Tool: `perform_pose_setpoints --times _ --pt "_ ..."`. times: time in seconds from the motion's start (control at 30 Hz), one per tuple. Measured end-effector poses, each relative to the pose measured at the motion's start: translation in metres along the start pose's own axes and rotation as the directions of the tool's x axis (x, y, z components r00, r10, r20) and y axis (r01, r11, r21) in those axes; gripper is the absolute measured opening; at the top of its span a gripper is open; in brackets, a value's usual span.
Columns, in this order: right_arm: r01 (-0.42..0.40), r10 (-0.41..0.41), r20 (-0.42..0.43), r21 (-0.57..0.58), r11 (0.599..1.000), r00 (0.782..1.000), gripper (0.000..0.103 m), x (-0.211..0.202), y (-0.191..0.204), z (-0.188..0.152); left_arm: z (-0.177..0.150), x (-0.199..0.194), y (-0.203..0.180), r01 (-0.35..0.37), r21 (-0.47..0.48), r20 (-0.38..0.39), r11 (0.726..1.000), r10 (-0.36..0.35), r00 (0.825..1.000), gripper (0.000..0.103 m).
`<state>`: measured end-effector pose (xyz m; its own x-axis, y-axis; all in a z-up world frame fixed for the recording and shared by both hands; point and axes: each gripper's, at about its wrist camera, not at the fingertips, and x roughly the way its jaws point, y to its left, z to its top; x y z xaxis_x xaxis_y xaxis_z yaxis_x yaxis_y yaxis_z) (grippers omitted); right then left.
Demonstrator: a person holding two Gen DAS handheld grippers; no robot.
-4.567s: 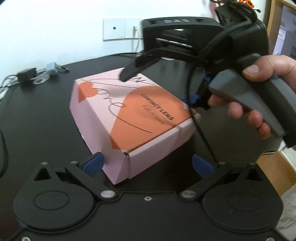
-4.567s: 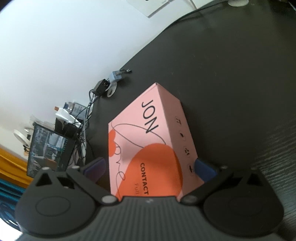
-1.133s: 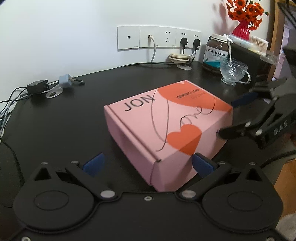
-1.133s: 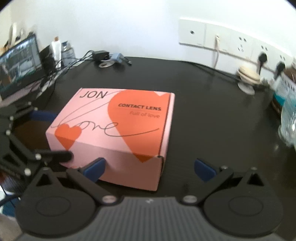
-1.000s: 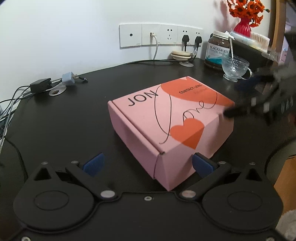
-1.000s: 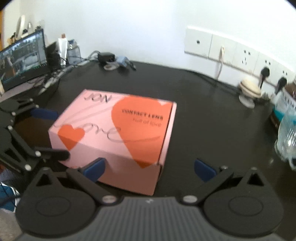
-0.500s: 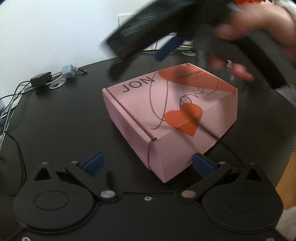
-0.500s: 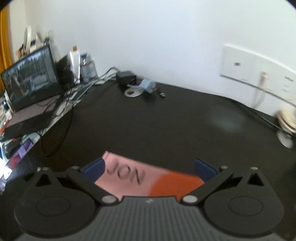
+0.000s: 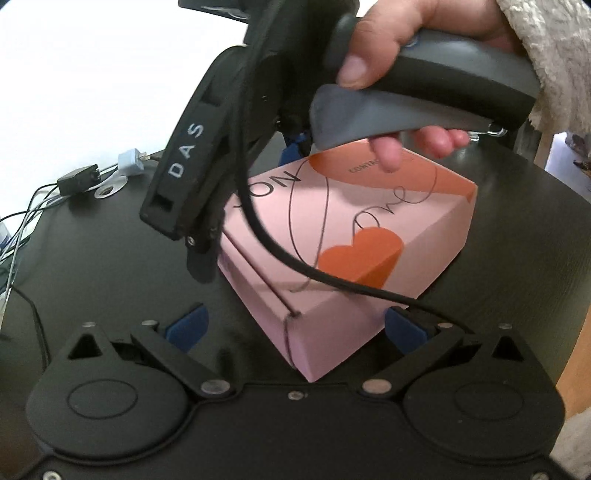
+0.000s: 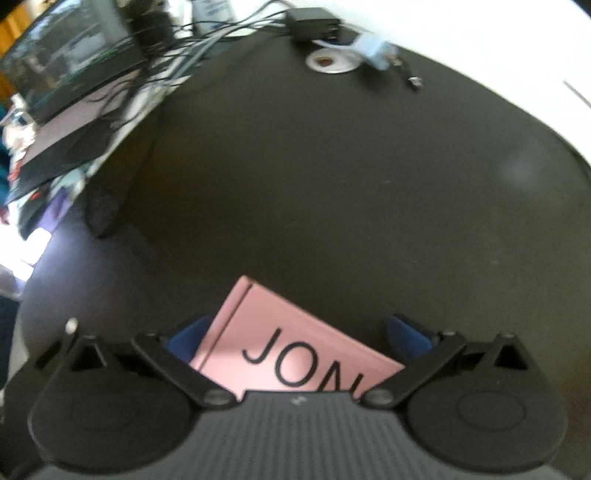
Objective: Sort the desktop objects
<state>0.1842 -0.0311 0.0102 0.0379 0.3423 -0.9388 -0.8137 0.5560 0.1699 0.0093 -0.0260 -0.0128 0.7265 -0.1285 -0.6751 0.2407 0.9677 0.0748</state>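
While my left gripper [image 9: 293, 328] sits low at the near edge of the table with its jaws spread wide, the near corner of the pink box [image 9: 343, 258] lies between its blue pads [image 9: 184, 326], and I see no pad touching the cardboard. That box rests flat on the black table [image 9: 103, 266], turned so one vertical corner points straight at my left camera; its printed lid faces up, and the "JON" lettering runs along the far-left edge, with the orange heart on the near-right part. I cannot tell which of its sides is the longer. Above the box's far-left corner, my right gripper [image 10: 297, 341] is tilted down over it, held by a hand [image 9: 402, 44] with a pale fleecy sleeve; its jaws are also wide, straddling the "JON" corner without gripping, and its black cable [image 9: 295, 266] drapes across the lid. From the right wrist view the corner [image 10: 295, 347] sits between the pads, nearer the left one. Beyond the box lies a broad bare stretch of table, open to the far rim. At that far-left rim lie a small black adapter [image 10: 314, 22], a light blue plug [image 10: 375, 53] and a white disc [image 10: 330, 62], with tangled wires and a laptop screen [image 10: 70, 55] off the left edge.
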Motion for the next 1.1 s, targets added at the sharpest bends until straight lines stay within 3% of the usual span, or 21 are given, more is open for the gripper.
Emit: perform_pose_setpoints --times 0.2,0.6,0.83,0.97,1.1 --pt "-0.041 0.041 -0.006 -0.033 0.999 0.999 0.102 -0.002 0.005 -0.007 -0.001 0.002 0.002 0.033 0.014 -0.006 0.999 -0.033 0.999 0.103" --pt "-0.034 0.033 -0.007 -0.074 0.997 0.999 0.102 -0.004 0.013 -0.009 -0.003 0.004 0.009 0.064 0.005 -0.029 0.998 -0.063 0.998 0.103" --pt "-0.015 0.009 0.126 0.053 0.999 0.992 0.102 -0.011 -0.003 -0.027 -0.002 -0.001 0.018 0.031 -0.05 -0.024 0.998 -0.033 0.999 0.103" --pt "0.017 -0.044 0.288 0.093 0.995 0.956 0.102 -0.034 -0.009 -0.051 0.0 -0.01 0.02 0.047 -0.061 0.001 0.997 -0.047 0.999 0.103" --pt "0.012 -0.091 0.452 0.174 0.985 0.887 0.102 -0.067 -0.025 -0.086 0.003 -0.014 0.025 0.07 -0.129 0.032 0.989 -0.067 0.997 0.103"
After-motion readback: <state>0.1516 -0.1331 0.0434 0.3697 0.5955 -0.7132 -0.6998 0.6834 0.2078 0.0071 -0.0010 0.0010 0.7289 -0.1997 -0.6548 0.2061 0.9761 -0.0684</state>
